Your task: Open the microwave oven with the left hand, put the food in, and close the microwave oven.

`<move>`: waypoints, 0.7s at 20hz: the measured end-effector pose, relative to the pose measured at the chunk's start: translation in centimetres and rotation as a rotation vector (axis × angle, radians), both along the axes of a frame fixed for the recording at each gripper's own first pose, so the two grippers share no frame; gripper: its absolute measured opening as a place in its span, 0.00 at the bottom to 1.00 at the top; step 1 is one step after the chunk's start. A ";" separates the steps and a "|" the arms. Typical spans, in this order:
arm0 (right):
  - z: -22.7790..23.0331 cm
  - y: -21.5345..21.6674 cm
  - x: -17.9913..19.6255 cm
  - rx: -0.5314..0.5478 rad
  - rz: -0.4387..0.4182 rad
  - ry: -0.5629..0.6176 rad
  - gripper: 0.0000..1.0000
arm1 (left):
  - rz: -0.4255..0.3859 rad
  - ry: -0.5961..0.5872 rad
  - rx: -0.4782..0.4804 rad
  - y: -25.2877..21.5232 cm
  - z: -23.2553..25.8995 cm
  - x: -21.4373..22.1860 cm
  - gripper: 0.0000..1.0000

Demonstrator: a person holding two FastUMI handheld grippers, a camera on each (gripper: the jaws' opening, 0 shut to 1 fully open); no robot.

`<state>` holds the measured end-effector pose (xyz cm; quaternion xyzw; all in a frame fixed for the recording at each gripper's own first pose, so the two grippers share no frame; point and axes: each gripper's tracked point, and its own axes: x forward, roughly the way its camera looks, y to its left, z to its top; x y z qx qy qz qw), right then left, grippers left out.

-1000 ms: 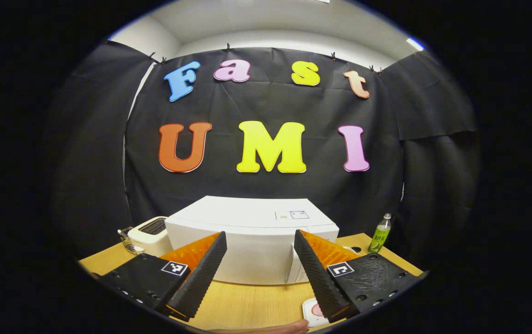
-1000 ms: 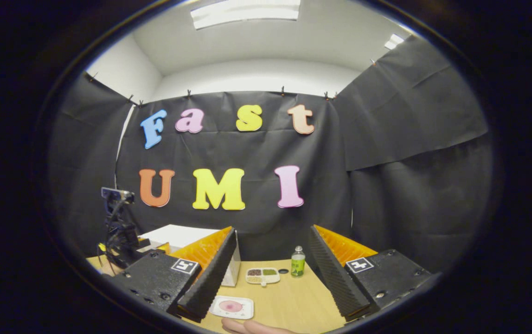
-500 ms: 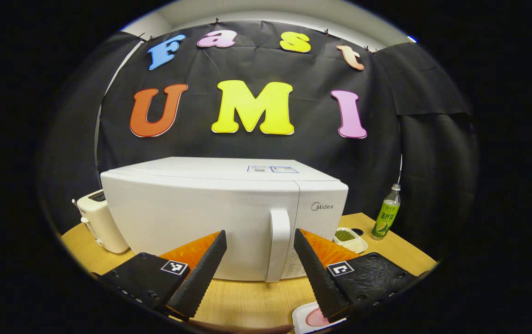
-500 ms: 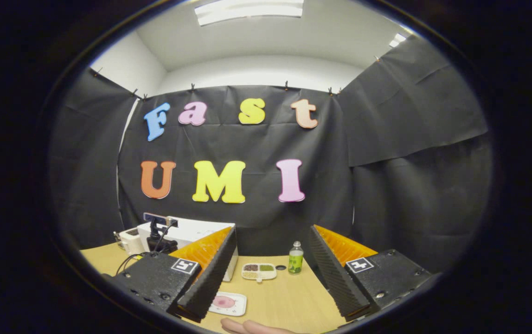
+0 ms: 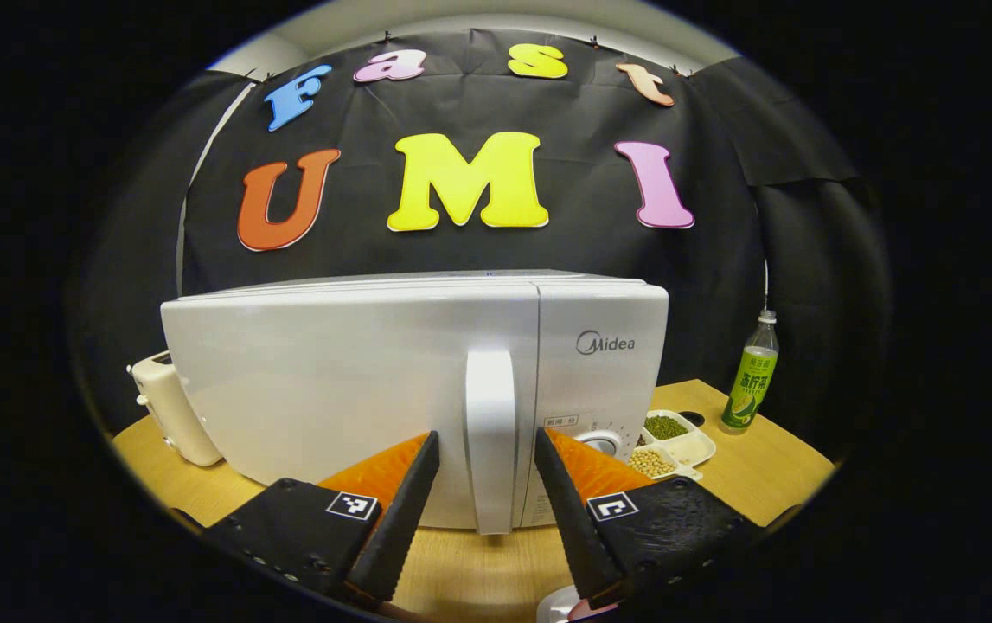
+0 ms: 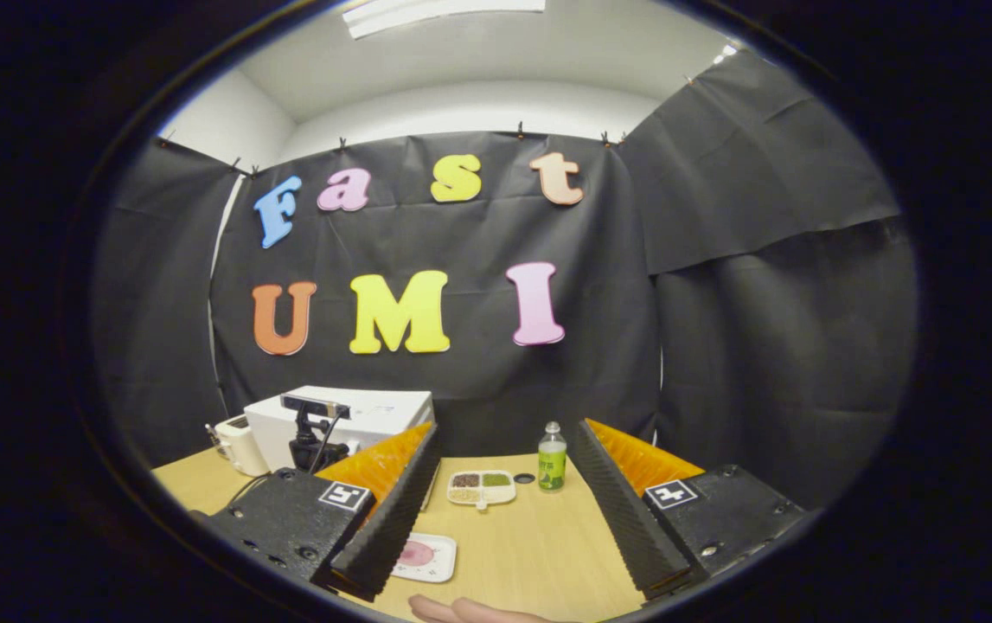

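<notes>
The white microwave oven (image 5: 331, 381) stands on the wooden table (image 5: 772, 472) with its door shut. Its upright white handle (image 5: 490, 407) lies between the fingers of my left gripper (image 5: 486, 435), which is open, with a gap on each side. A small white plate with pink food (image 6: 422, 556) lies on the table just left of my right gripper (image 6: 504, 428), which is open and holds nothing. In the right gripper view the left gripper's camera mount (image 6: 314, 428) stands in front of the microwave (image 6: 366, 411). The plate's edge (image 5: 558, 607) peeks out under my left gripper.
A white toaster (image 5: 171, 411) sits left of the microwave. To its right are a divided white tray of beans (image 5: 673, 441) and a green bottle (image 5: 748, 381). A hand (image 6: 461, 610) shows at the bottom of the right gripper view.
My left gripper has come down and forward to the microwave until the door handle stands between its open fingers. The right gripper has barely shifted.
</notes>
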<state>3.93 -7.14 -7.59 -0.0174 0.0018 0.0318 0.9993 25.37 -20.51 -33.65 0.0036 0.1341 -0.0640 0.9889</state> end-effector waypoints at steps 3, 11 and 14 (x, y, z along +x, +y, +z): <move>-0.3 -0.4 0.4 0.006 -0.007 -0.001 1.00 | -0.006 -0.023 -0.004 0.2 -0.2 0.2 0.71; -1.6 -0.5 0.2 0.023 0.000 0.030 1.00 | -0.050 -0.022 -0.072 -0.5 -0.6 0.5 0.41; -1.7 -0.6 0.0 0.018 -0.009 0.036 1.00 | -0.069 -0.014 -0.024 -0.4 -0.7 -0.2 0.20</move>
